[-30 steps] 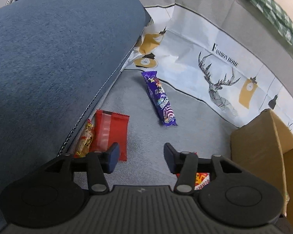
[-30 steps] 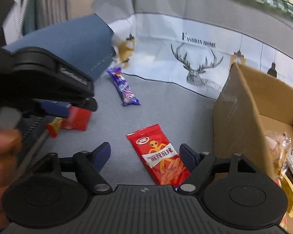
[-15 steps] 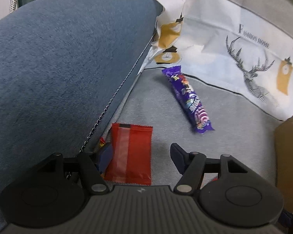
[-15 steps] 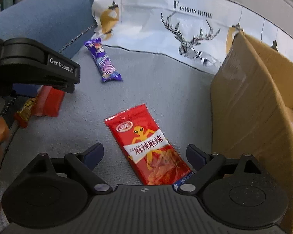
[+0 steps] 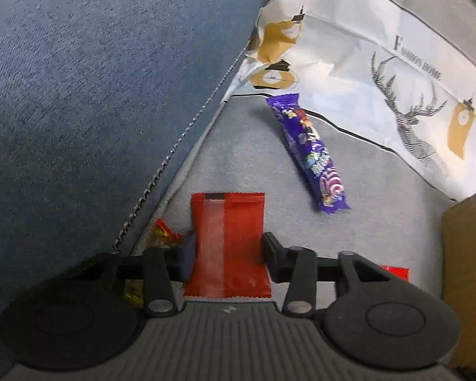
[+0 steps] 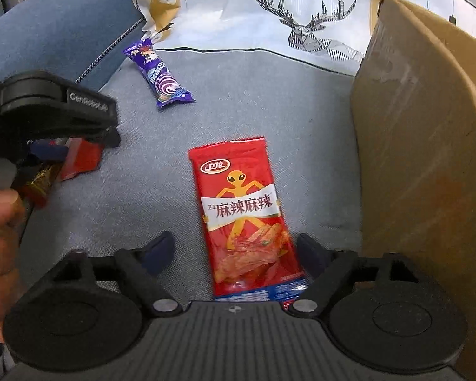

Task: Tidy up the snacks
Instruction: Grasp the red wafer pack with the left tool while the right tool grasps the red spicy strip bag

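Left gripper [image 5: 227, 250] closing around plain red foil packet [image 5: 228, 241]; right gripper [image 6: 234, 249] closing, half-open, astride red alien-print snack packet [image 6: 244, 216]; neither gripped; purple candy wrapper [image 6: 158, 74] lies loose; brown cardboard box [image 6: 422, 146] awaits all three.

The left hand-held gripper [image 5: 227, 254] hides most of a yellow-red wrapper [image 5: 163, 233].

Plain red packet [image 5: 228, 244]: flat on the grey seat, back seam up, beside the blue cushion edge. Red spicy-strip packet [image 6: 244, 216] with orange alien print: flat, face up, just left of the cardboard box [image 6: 422, 146]. Purple candy bar [image 5: 307, 152]: flat, diagonal, further back. Small red-yellow wrapper [image 5: 165, 233] wedged at the cushion seam.
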A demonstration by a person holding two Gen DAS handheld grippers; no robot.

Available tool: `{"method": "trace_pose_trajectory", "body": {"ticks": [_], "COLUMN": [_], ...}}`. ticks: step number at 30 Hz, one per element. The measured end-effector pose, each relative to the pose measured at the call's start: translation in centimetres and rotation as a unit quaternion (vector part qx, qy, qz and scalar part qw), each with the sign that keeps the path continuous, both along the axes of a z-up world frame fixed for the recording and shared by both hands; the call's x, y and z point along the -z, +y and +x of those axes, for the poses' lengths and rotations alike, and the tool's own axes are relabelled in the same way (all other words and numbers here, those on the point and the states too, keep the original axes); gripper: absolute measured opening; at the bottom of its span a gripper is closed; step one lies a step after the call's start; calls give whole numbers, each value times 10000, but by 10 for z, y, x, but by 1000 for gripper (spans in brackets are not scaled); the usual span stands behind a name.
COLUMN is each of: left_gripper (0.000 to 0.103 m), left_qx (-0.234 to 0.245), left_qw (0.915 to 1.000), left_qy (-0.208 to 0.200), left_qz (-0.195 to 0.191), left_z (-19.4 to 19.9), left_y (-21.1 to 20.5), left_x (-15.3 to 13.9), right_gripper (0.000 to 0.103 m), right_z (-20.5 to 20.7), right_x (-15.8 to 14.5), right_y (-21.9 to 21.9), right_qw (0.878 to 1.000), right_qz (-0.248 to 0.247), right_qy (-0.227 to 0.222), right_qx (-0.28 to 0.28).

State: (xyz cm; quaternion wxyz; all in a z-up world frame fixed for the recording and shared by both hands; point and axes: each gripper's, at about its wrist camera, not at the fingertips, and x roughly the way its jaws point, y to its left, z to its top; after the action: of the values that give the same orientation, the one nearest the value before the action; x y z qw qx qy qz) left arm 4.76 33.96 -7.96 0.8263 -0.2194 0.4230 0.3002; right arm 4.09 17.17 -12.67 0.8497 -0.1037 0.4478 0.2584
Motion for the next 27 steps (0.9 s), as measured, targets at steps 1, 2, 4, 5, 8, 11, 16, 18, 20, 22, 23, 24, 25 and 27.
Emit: {"method": "trace_pose_trajectory", "body": {"ticks": [1, 2, 4, 5, 8, 11, 16, 18, 20, 22, 23, 24, 25, 27], "left_gripper": [46, 46, 46, 46, 46, 46, 47, 47, 48, 48, 51, 51, 51, 51], "left_qx": [7, 1, -38, -53, 99, 409, 656, 790, 928, 985, 1003, 1017, 1032, 1078], "left_qw": [10000, 9999, 9992, 9982, 9948, 9943, 9934, 9925, 9914, 9908, 9906, 9904, 9903, 9899], "left_qy": [-22, -58, -180, -264, -371, -210, 59, 220, 354, 420, 425, 428, 438, 461], "left_qz": [-50, -128, -356, -536, -943, -965, -934, -905, -857, -823, -828, -830, -824, -796], "left_z": [-2, -5, -11, -16, -25, -33, -50, -53, -52, -54, -53, -53, -53, -52], "left_y": [0, 1, 1, 1, -5, -24, -49, -56, -60, -59, -60, -60, -60, -61], "left_x": [-1, -3, -5, -7, -10, -13, -14, -11, -8, -4, -4, -3, -3, -2], "right_gripper": [52, 51, 49, 49, 48, 48, 48, 48, 49, 52, 54, 57, 58, 60], "right_z": [-1, -1, -3, -4, -6, -13, -36, -45, -50, -52, -53, -53, -53, -51], "right_x": [-2, -3, -5, -6, -9, -9, -8, -8, -6, -4, -3, -3, -2, -1], "right_y": [-1, -2, -4, -4, -8, -9, -15, -17, -21, -24, -25, -26, -26, -26], "right_qw": [10000, 9999, 9995, 9993, 9984, 9977, 9980, 9977, 9976, 9975, 9974, 9973, 9972, 9971], "right_qz": [65, 120, 234, 259, 377, 380, 83, -87, -190, -242, -266, -280, -297, -317], "right_qy": [10, 57, 194, 221, 366, 469, 396, 290, 276, 304, 299, 279, 257, 227], "right_qx": [-23, -39, -96, -123, -189, -307, -494, -611, -604, -589, -600, -622, -634, -649]}}
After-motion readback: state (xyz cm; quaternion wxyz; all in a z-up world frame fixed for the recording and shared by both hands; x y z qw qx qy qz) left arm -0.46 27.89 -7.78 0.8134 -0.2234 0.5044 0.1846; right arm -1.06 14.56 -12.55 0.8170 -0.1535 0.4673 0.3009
